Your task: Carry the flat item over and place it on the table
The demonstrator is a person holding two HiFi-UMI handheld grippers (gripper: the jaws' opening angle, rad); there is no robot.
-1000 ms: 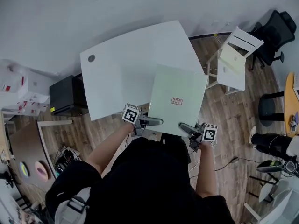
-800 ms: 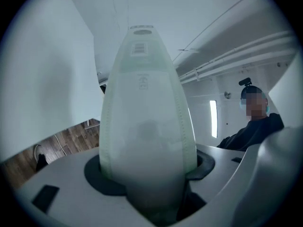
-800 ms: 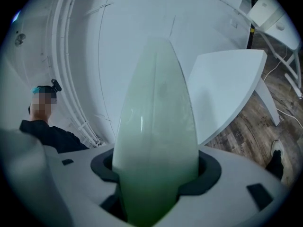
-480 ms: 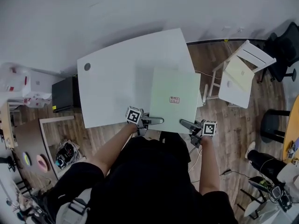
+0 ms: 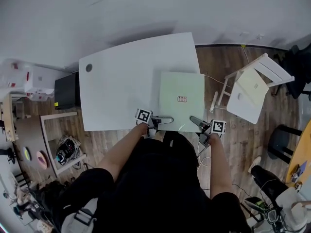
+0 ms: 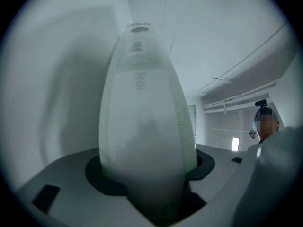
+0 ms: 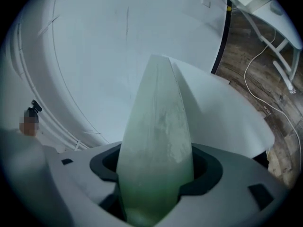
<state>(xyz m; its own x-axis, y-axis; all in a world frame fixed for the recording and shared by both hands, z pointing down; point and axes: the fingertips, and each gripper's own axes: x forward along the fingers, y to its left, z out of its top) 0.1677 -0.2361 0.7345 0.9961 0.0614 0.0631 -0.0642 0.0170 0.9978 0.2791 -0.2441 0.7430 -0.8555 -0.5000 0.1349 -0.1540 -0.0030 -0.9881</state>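
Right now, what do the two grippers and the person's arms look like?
The left gripper and right gripper are grey with tapered jaws; each carries a white cube printed with black square markers. The person wears a black short-sleeved top.

I am wearing a black short-sleeved top (image 5: 160, 183) just behind the claws. My left claw (image 5: 164, 120) and right claw (image 5: 196, 122) are showing smooth grey shells with dark hollows ringing the jaws. Black-and-white square markers are covering the left cube (image 5: 143, 115) and right cube (image 5: 218, 126) at their rears.
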